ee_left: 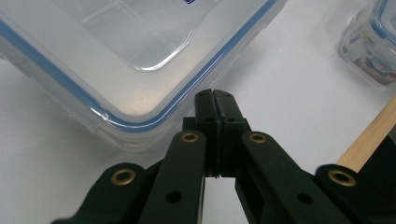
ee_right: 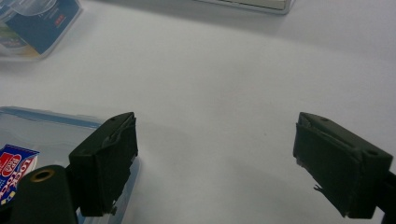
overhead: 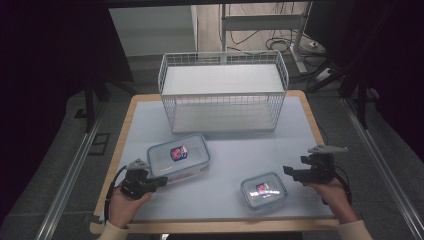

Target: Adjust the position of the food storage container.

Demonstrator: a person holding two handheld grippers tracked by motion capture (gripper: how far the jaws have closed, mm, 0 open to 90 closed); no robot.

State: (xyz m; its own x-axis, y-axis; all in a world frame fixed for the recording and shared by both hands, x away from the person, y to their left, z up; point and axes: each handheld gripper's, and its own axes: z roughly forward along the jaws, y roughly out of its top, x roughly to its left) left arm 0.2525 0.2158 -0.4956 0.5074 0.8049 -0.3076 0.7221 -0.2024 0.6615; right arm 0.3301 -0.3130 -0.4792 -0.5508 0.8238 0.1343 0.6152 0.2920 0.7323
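High view shows the large lidded container (overhead: 178, 156) on the table (overhead: 300, 150), left gripper (overhead: 161, 182) clenched empty at its near corner, right gripper (overhead: 288, 172) released beside the small container (overhead: 263, 191). Both look light, rigid, slick plastic; likely best pinched across a rim

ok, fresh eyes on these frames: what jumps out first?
The white wire basket at the table's far edge. Nearer, two clear blue-rimmed containers: the large container at the shut left gripper, the small container beside the open right gripper.
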